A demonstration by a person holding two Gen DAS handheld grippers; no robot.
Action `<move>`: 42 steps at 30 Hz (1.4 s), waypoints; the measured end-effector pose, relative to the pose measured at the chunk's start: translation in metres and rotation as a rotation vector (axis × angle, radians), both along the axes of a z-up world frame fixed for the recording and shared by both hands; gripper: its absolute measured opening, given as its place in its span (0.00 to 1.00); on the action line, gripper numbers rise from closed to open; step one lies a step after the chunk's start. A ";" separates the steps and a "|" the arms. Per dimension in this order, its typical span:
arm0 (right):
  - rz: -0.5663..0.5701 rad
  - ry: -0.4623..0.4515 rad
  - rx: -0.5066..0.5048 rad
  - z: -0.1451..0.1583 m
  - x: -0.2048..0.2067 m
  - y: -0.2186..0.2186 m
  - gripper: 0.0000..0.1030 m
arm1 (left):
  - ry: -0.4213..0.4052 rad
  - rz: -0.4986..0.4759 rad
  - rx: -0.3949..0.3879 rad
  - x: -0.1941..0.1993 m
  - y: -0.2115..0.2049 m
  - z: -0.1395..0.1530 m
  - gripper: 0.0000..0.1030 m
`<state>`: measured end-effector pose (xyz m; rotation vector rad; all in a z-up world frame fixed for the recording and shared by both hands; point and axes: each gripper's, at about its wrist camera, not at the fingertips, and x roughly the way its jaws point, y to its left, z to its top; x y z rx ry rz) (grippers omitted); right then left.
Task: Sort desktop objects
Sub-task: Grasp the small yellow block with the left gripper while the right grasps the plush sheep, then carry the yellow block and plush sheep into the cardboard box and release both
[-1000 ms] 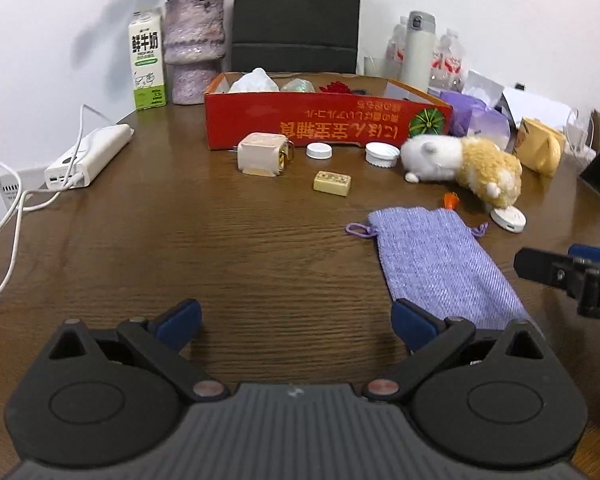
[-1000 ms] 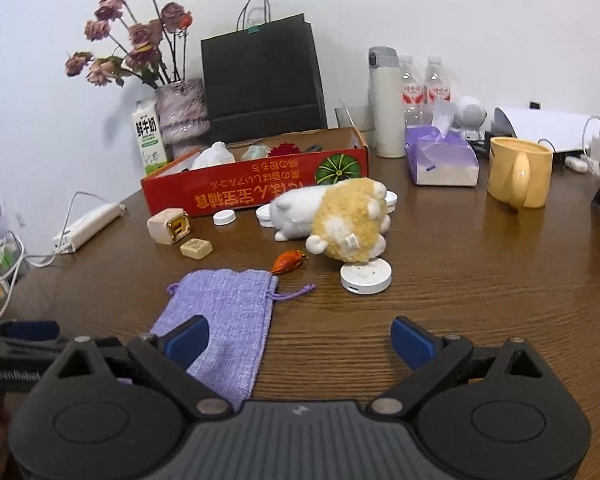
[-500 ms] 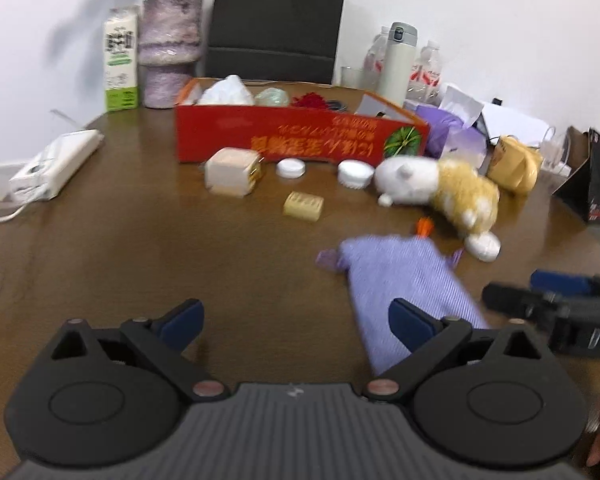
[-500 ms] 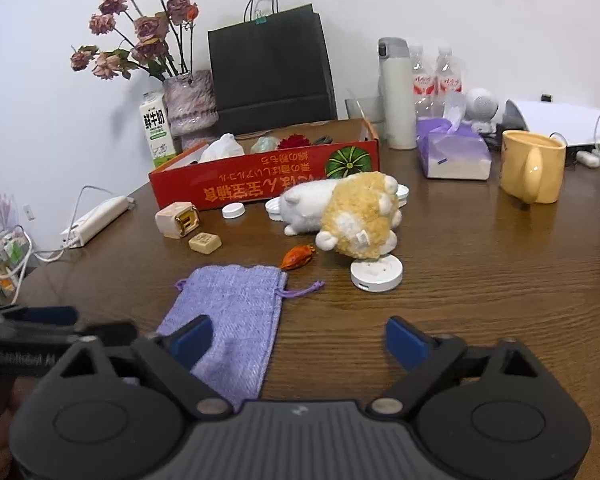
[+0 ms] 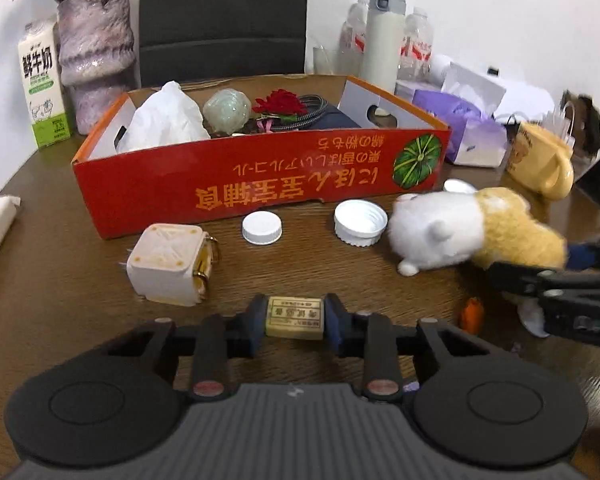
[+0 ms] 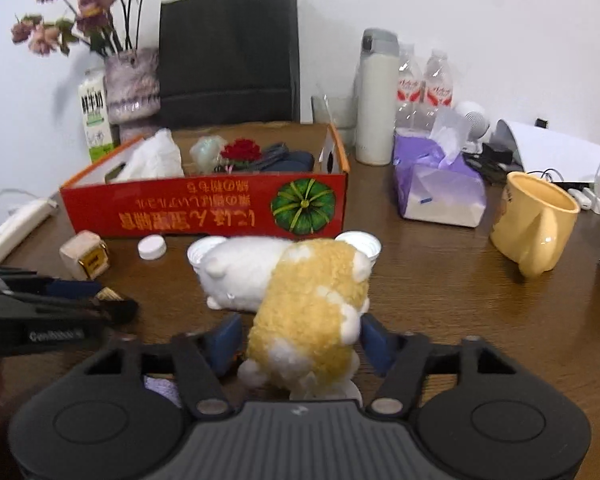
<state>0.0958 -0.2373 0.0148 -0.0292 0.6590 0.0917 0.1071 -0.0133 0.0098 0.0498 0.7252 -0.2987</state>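
Observation:
My left gripper (image 5: pixel 295 320) has its jaws closing, and the blue pads press both ends of a small cream block (image 5: pixel 295 314) on the brown table. My right gripper (image 6: pixel 300 340) is closing too, its pads against the yellow rear of a white and yellow plush toy (image 6: pixel 308 292) that lies on the table. Just behind both stands the red cardboard box (image 5: pixel 260 196), open and holding several items. The right gripper's fingers (image 5: pixel 528 276) show beside the plush toy (image 5: pixel 460 236) in the left wrist view.
A cream cube (image 5: pixel 166 264) and two white caps (image 5: pixel 261 229) (image 5: pixel 360 220) lie before the box. An orange bit (image 5: pixel 472 314) and a purple pouch (image 6: pixel 162 386) are near the grippers. A yellow mug (image 6: pixel 536 220), tissue pack (image 6: pixel 440 188), thermos (image 6: pixel 376 96) and vase (image 5: pixel 96 56) stand behind.
Both grippers moved forward across the table towards the box and went from wide open to closed, the left onto the cream block, the right onto the plush toy.

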 end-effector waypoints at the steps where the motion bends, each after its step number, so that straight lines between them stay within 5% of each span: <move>1: -0.004 -0.009 -0.004 0.000 0.000 0.001 0.45 | 0.003 0.012 -0.025 -0.001 0.004 0.000 0.30; 12: 0.068 -0.205 0.078 0.055 -0.076 0.002 0.43 | -0.107 0.086 -0.111 -0.079 0.041 0.045 0.30; 21: 0.164 -0.162 0.110 0.037 -0.156 0.004 0.43 | -0.018 0.154 -0.111 -0.154 0.068 0.023 0.30; 26: 0.130 -0.101 0.100 0.018 -0.164 0.011 0.43 | 0.051 0.153 -0.122 -0.156 0.066 0.015 0.30; 31: 0.156 -0.136 0.089 0.019 -0.170 0.021 0.43 | -0.024 0.134 -0.091 -0.163 0.057 0.025 0.30; 36: 0.153 -0.137 0.093 0.017 -0.170 0.021 0.43 | 0.027 0.137 -0.123 -0.158 0.059 0.021 0.30; 42: 0.158 -0.146 0.084 0.019 -0.171 0.020 0.43 | -0.003 0.144 -0.124 -0.162 0.060 0.027 0.30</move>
